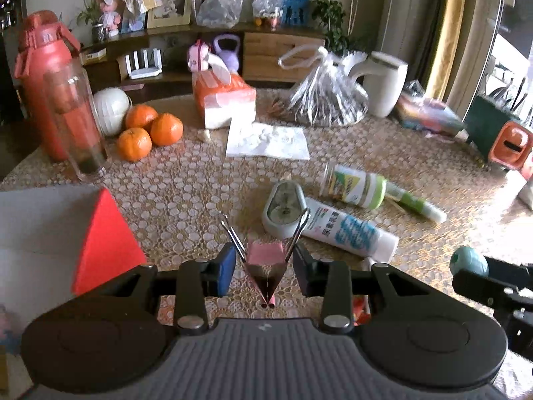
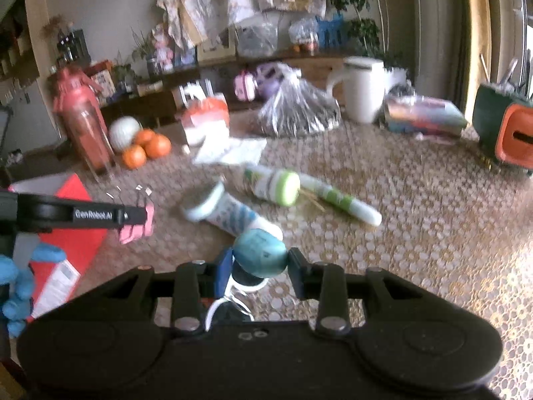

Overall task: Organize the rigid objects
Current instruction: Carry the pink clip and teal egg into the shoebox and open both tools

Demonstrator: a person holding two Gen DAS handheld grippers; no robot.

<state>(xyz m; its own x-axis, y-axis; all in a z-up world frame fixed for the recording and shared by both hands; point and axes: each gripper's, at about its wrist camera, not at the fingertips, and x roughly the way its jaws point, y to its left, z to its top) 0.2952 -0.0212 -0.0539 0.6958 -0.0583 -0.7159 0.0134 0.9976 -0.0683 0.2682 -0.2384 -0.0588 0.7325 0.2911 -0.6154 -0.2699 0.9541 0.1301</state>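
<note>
My left gripper [image 1: 265,261] is shut on a pink binder clip [image 1: 265,253], its wire handles splayed between the pads, held above the patterned table [image 1: 186,193]. From the right wrist view the clip [image 2: 136,231] hangs at the left gripper's tip. My right gripper [image 2: 260,263] is shut on a teal egg-shaped object [image 2: 260,253] with a white and black part under it. On the table ahead lie a mint-green clock [image 1: 283,210], a white tube with blue print [image 1: 349,233], a green-capped bottle [image 1: 356,186] and a green and white stick [image 1: 419,205].
A red and white box [image 1: 106,240] lies at the near left, with a gloved hand [image 2: 20,283] beside it. Behind stand a red bottle [image 1: 43,76], a glass [image 1: 76,123], oranges [image 1: 150,130], a tissue pack [image 1: 223,100], a napkin [image 1: 266,141], a foil bag [image 1: 326,100], a white jug [image 1: 383,80] and a green-orange holder [image 1: 499,136].
</note>
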